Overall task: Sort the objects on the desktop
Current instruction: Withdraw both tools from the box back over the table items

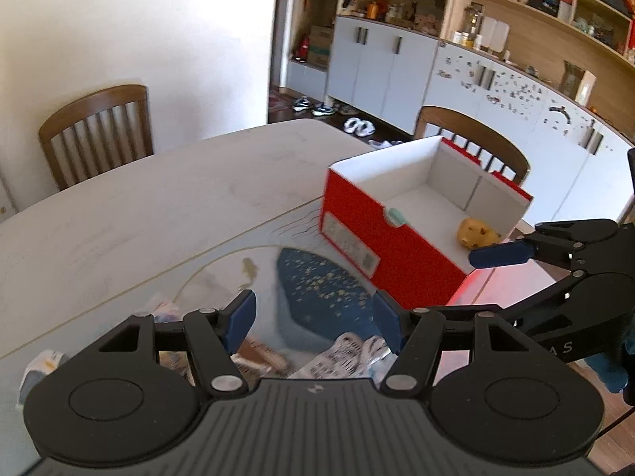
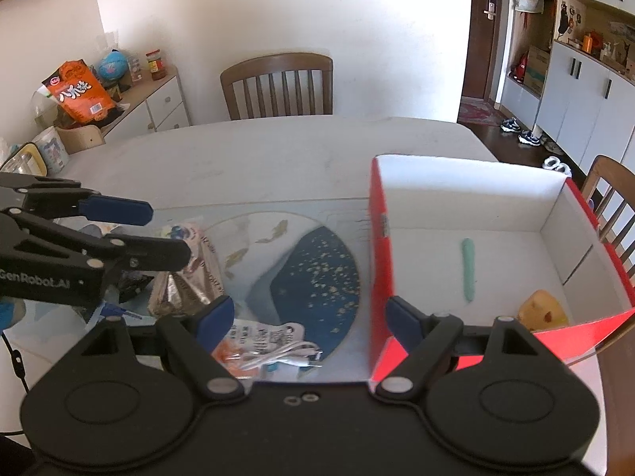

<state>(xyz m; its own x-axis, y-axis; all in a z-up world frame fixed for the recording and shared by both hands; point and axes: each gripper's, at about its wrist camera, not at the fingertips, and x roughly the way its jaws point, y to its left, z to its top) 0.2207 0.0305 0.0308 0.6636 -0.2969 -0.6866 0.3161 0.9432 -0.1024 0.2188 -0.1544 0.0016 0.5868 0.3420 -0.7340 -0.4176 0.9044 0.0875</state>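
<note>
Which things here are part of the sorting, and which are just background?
Job:
red box
green stick in it
yellow toy in it
white cable
snack packets

Background:
chairs
orange bag
shoes

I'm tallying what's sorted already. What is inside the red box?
Inside the red box, a pale green stick and a yellow holed toy lie on its white floor. The near corner is hidden behind the right gripper.
</note>
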